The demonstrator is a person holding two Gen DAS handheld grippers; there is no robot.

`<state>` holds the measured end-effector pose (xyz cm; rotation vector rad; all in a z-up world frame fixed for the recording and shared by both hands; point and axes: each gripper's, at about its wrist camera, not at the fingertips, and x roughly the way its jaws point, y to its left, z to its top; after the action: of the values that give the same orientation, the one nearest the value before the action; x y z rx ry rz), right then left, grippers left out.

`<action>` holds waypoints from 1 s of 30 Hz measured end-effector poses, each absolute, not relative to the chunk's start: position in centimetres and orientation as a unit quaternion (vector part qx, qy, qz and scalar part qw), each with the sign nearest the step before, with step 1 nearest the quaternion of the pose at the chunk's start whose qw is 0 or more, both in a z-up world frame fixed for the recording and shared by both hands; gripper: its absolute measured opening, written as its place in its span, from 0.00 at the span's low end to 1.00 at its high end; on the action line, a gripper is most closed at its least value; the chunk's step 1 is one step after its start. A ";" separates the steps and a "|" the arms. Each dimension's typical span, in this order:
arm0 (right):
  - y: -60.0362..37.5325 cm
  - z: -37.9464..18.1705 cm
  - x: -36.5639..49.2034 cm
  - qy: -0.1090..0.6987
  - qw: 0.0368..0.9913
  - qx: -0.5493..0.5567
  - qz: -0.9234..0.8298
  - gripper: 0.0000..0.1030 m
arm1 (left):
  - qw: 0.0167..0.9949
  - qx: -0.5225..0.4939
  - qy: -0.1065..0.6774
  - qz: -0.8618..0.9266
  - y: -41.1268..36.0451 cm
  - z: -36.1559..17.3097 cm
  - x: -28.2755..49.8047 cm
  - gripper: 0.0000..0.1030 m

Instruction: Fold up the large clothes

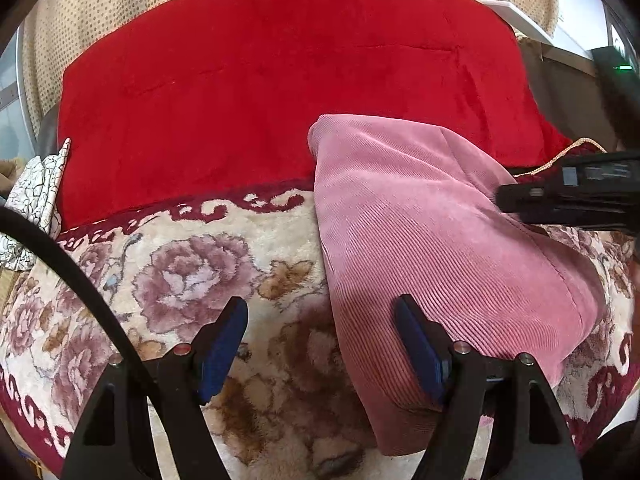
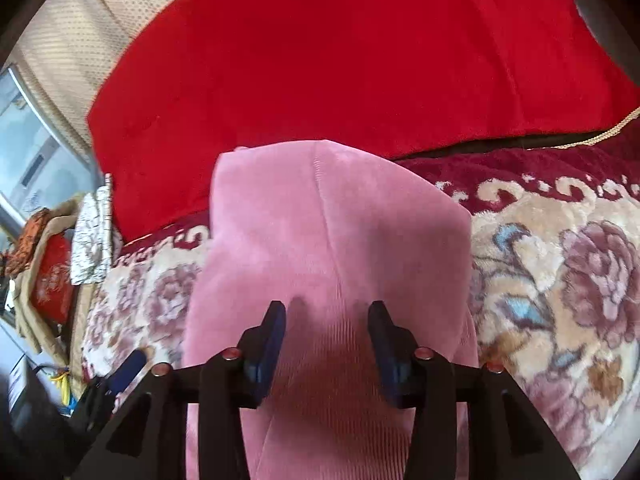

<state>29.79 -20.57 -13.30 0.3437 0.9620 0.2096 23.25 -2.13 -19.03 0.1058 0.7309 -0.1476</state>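
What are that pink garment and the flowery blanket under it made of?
The pink garment looks like corduroy or a ribbed velvety knit: fine parallel ridges, matte sheen. The flowery blanket seems to be plush fleece, probably synthetic: fluffy, clumped pile with printed roses.

Open bedding: bare floral blanket (image 1: 192, 280) lies free at 9 o'clock of the pink garment (image 1: 420, 240) in the left wrist view, and at 3 o'clock of it in the right wrist view.
Back edge: red quilt (image 1: 280, 80) rises at 12 o'clock, blocking passage there.
Left margin: crackle-patterned cloth (image 1: 36, 196) sits at 9 o'clock, at the blanket's edge.
Right side: right gripper (image 2: 326, 320) hangs over the garment, its body crossing in at 3 o'clock.
Near lane: left gripper (image 1: 320, 332) straddles the garment's left edge at 6 o'clock.
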 end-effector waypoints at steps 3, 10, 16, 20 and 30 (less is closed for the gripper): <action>-20.4 -12.0 27.1 0.440 0.877 0.158 0.110 0.46 | 0.930 0.052 0.357 -0.070 -2.1 -18.9 23.1 0.74; -19.6 -14.8 25.1 0.456 0.872 0.137 0.117 0.47 | 0.931 0.058 0.354 -0.065 -2.3 -18.7 22.9 0.74; -20.5 -12.9 23.8 0.436 0.880 0.147 0.122 0.47 | 0.931 0.055 0.355 -0.064 -2.0 -18.5 22.9 0.74; -20.9 -12.9 21.9 0.426 0.887 0.131 0.124 0.46 | 0.931 0.061 0.354 -0.065 -2.2 -18.5 22.9 0.74; -21.5 -13.8 20.5 0.434 0.878 0.150 0.138 0.47 | 0.938 0.072 0.334 -0.050 -2.3 -17.6 22.2 0.74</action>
<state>20.54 -21.53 -13.83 0.3129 0.9046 0.2875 22.19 -2.31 -17.59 0.1466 0.6821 -0.1018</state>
